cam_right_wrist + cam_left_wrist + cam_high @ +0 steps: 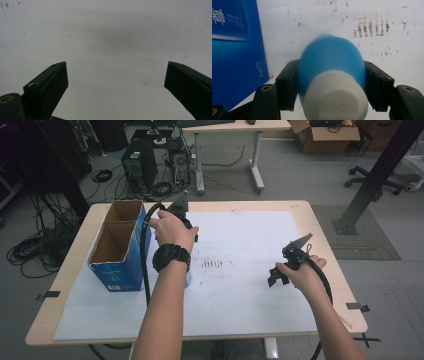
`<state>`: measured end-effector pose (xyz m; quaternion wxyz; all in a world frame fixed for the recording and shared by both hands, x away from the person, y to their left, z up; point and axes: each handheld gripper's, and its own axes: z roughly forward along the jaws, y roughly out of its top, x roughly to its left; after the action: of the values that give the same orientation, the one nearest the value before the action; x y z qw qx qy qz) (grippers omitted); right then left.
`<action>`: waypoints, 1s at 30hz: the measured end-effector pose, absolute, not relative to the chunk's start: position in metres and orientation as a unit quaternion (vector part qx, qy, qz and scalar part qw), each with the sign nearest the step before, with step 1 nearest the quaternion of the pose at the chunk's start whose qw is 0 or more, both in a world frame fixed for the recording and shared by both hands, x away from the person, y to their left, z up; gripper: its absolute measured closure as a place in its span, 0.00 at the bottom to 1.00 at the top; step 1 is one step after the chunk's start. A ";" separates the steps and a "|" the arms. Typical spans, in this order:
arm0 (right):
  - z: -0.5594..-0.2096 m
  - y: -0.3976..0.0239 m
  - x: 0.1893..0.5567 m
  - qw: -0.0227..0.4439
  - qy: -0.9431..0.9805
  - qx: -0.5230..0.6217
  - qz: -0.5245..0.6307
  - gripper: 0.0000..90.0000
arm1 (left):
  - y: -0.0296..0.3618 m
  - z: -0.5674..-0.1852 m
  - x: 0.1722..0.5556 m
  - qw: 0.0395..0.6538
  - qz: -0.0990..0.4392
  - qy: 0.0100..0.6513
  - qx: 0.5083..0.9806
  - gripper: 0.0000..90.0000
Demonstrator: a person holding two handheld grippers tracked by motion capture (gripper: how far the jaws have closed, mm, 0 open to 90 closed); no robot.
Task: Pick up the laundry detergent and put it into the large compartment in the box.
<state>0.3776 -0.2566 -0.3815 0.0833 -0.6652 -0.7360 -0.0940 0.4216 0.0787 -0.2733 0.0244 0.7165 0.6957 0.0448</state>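
Note:
My left gripper (pixel 332 76) is shut on a blue bottle (pixel 330 60) with a white cap (pixel 337 100); both black pads press on its sides. The bottle points away from the camera, over the white sheet (pixel 312 30). In the high view the left hand covers this gripper beside the blue carton (pixel 117 265), and a sliver of the bottle (pixel 188 280) shows by the wrist. My right gripper (pixel 274 275) hovers over the right part of the sheet, open, with nothing between its jaws (pixel 116 75).
The blue carton (pixel 232 62) stands open-topped at the table's left with two compartments. Brown smudges (pixel 212 264) mark the white sheet (pixel 250 235) on the wooden table (pixel 320 235). Past the far edge are a computer tower (pixel 139 167) and cables on the floor.

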 end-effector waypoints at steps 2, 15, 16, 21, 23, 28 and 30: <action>-0.381 -0.257 0.378 0.083 -0.735 -0.666 -0.094 0.06 | 0.079 -0.273 0.422 0.025 0.045 0.696 0.716 0.41; -0.374 -0.255 0.378 0.080 -0.734 -0.667 -0.099 0.06 | 0.079 -0.262 0.420 0.032 0.039 0.687 0.724 0.42; -0.374 -0.255 0.378 0.079 -0.736 -0.665 -0.100 0.06 | 0.079 -0.260 0.420 0.033 0.039 0.686 0.726 0.42; -0.369 -0.252 0.377 0.079 -0.736 -0.665 -0.101 0.06 | 0.079 -0.242 0.418 0.034 0.040 0.676 0.735 0.42; -0.368 -0.252 0.378 0.078 -0.736 -0.665 -0.102 0.06 | 0.080 -0.232 0.417 0.037 0.042 0.672 0.738 0.42; -0.363 -0.251 0.379 0.074 -0.739 -0.662 -0.105 0.06 | 0.085 -0.203 0.415 0.041 0.048 0.661 0.748 0.42; -0.360 -0.249 0.379 0.076 -0.739 -0.662 -0.104 0.06 | 0.086 -0.193 0.415 0.045 0.052 0.658 0.750 0.42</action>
<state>0.3789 -0.2494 -0.3601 0.0756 -0.6618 -0.7385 -0.1042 0.4146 0.0861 -0.1930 0.0447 0.7496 0.6583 0.0522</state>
